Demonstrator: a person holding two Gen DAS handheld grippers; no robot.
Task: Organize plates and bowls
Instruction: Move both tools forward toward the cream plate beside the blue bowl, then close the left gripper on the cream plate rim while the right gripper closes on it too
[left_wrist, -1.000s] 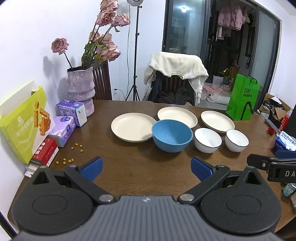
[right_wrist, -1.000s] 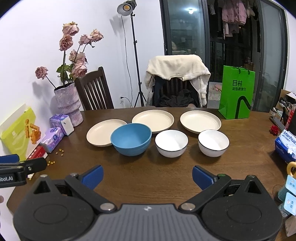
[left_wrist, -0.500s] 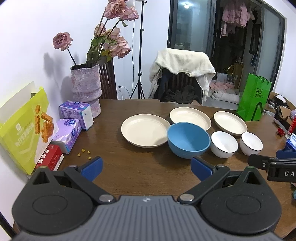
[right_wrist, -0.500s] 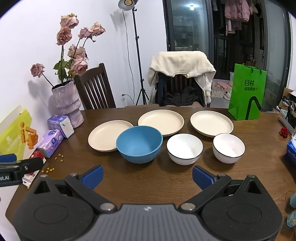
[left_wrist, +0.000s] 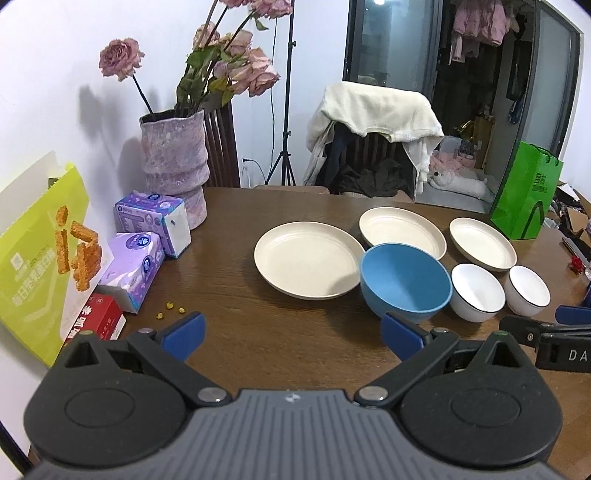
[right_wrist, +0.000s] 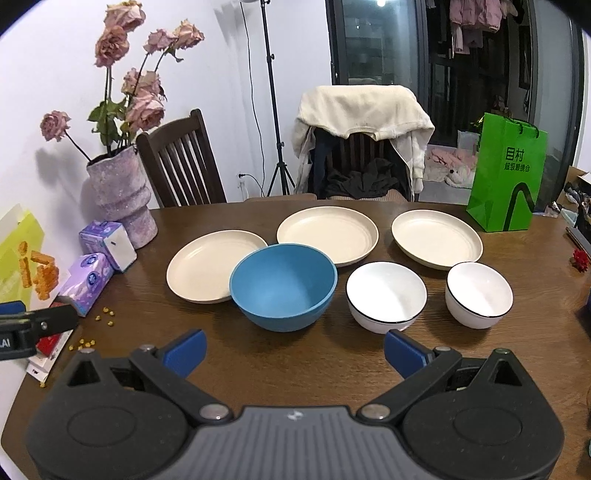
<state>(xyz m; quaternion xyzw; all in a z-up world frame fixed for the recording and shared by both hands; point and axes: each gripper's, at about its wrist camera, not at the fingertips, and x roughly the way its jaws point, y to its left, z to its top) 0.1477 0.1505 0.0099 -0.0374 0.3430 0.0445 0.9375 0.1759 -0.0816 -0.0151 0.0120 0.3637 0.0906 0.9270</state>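
Wooden chair (right_wrist: 181, 162) plain from the right wrist, vase-hidden from left

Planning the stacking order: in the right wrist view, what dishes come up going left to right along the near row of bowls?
Blue bowl → larger white bowl → smaller white bowl.

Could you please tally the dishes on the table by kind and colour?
Cream plates: 3
Blue bowl: 1
White bowls: 2
Total: 6 dishes
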